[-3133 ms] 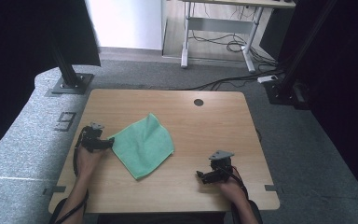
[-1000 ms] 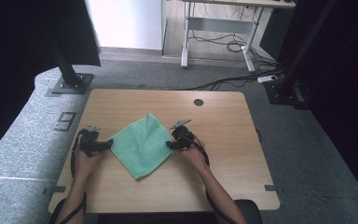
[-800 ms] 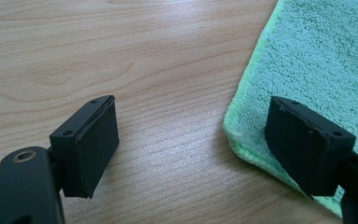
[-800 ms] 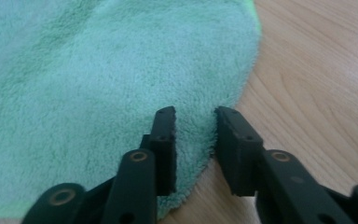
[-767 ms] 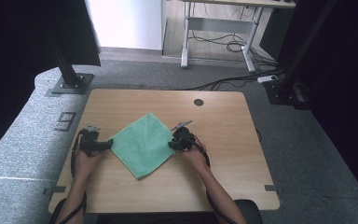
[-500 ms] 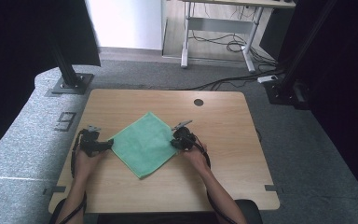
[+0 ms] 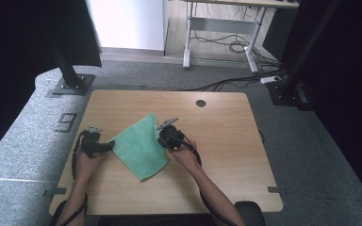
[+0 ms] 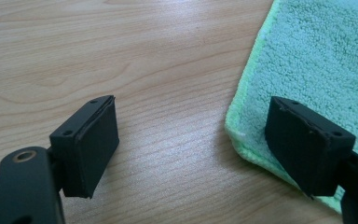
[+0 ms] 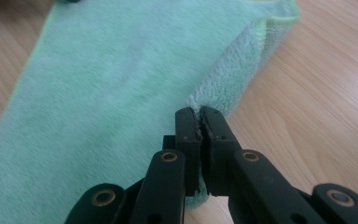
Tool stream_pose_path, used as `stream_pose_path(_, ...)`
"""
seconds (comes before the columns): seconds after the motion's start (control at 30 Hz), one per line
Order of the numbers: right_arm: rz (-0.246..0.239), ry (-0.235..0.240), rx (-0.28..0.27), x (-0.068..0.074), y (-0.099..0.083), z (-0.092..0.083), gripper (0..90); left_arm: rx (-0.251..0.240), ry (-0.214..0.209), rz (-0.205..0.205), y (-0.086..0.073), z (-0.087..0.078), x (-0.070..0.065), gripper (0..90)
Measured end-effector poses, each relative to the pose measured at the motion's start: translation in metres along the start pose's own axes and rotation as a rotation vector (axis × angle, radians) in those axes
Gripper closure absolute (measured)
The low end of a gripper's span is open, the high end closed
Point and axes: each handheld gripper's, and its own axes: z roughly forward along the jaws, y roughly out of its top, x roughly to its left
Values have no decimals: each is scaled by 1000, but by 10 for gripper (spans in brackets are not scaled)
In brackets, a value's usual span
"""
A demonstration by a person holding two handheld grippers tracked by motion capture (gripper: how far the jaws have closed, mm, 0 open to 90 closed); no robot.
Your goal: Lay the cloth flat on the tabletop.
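Green cloth (image 7: 140, 147) flat at centre-left of worktop (image 7: 226, 141), not yet folded. Right tongs (image 9: 200, 122) just closed — clamped on cloth's right edge, edge raised. Left tongs (image 8: 191, 140) apart, straddling left corner, ungripped. Fold itself left.

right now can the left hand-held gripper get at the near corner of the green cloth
Probably yes. The left hand-held gripper stands open right at the green cloth, one jaw over bare table, the other over the cloth's corner, with nothing between. The right hand-held gripper is pinching the opposite edge.
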Motion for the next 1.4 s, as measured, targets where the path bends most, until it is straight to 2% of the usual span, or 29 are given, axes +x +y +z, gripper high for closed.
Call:
stream_pose_path(0.23, -32, 60, 7, 23, 15, 20, 849, -1, -1, -1, 0, 0, 0, 177)
stream_pose_path(0.4, -31, 124, 26, 37, 17, 41, 845, -2, -1, -1, 0, 0, 0, 177)
stream_pose_path(0.5, -52, 140, 50, 46, 16, 55, 836, -2, -2, 1, 0, 0, 0, 177)
stream_pose_path(0.6, -55, 149, 51, 51, 19, 58, 815, -2, -2, 2, 0, 0, 0, 177)
stream_pose_path(0.73, -51, 173, 29, 50, 27, 51, 762, -2, -2, 2, 0, 0, 0, 177)
stream_pose_path(0.8, -45, 170, 15, 49, 31, 46, 749, -1, -2, 2, 0, 0, 0, 176)
stream_pose_path(1.1, -29, 127, -24, 33, 37, 28, 680, 2, -2, 5, 0, 0, 0, 176)
stream_pose_path(1.27, -33, 120, -8, 32, 34, 32, 657, 2, -2, 6, 0, 0, 0, 176)
stream_pose_path(1.4, -52, 105, 17, 34, 28, 44, 619, 1, -2, 5, 0, 0, 0, 176)
